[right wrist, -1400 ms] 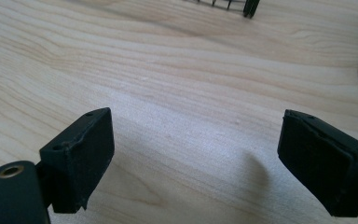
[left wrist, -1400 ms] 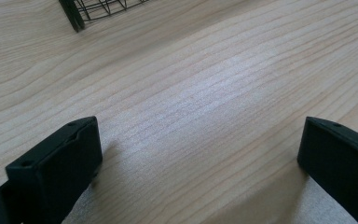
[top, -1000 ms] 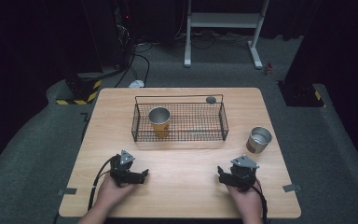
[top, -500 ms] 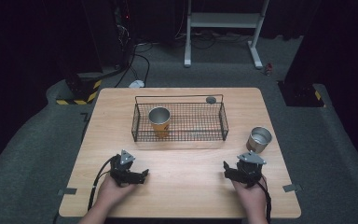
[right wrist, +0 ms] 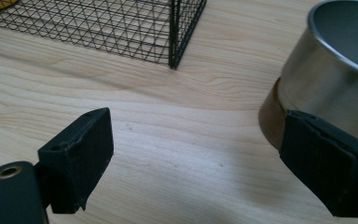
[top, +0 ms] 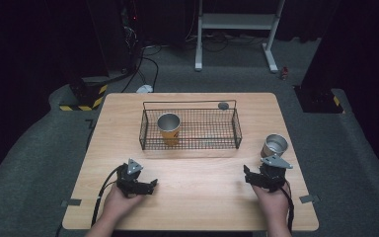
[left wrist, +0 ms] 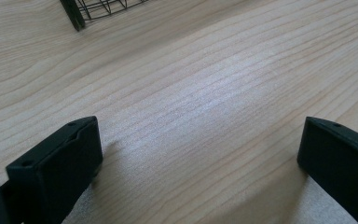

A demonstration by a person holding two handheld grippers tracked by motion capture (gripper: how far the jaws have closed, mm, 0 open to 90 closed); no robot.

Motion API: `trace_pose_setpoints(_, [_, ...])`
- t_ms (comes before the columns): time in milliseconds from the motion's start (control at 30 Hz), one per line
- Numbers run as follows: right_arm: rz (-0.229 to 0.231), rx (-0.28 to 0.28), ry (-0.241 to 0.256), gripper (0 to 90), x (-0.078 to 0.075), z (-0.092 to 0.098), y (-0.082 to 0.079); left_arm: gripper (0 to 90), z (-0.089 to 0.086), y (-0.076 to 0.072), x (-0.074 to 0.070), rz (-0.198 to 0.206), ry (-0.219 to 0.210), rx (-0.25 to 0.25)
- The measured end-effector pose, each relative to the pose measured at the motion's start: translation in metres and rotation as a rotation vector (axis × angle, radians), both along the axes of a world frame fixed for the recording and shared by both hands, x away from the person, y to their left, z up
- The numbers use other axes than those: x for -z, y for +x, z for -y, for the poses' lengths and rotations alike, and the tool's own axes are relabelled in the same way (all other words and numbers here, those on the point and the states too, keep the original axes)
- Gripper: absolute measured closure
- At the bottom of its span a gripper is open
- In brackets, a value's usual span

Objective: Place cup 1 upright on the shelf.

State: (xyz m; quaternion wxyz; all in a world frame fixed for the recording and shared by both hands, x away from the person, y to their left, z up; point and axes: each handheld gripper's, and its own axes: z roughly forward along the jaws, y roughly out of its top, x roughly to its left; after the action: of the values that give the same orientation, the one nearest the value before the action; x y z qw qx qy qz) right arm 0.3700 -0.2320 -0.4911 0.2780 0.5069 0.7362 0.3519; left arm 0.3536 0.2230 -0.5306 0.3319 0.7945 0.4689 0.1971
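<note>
A black wire basket (top: 197, 141) stands in the middle of the wooden table (top: 197, 197). Upright in its left part is an orange cup (top: 169, 128) with a metal inside. To the right of the basket a steel cup (top: 275, 145) stands on the table. My right gripper (top: 262, 174) is open just in front of that cup. In the right gripper view the steel cup (right wrist: 335, 79) rises just beyond and partly behind the right jaw, outside the gap of my right gripper (right wrist: 196, 135). My left gripper (top: 145, 185) lies open on bare wood at the front left, its jaws (left wrist: 200, 140) wide apart.
A small grey disc (top: 223, 105) lies behind the basket's back rim. The basket's near corner (right wrist: 175, 32) is ahead and left of the right gripper; its other front corner (left wrist: 77, 14) is far ahead of the left one. A white frame (top: 237, 29) stands beyond the table.
My right gripper has moved forward and to the right, closer to the steel cup. The left gripper has stayed where it was.
</note>
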Motion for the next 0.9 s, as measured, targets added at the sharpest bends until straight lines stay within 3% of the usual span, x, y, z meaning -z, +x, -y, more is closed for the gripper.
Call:
trace_pose_setpoints(567, [0.049,0.106,0.033,10.4,-0.006,0.04,-0.005,0.3,0.0,0.0,0.0,0.001,0.0,0.001])
trace_pose_setpoints(900, [0.066,0.155,0.019,10.3,-0.007,0.059,0.006,0.2,0.0,0.0,0.0,0.0,0.0,0.001])
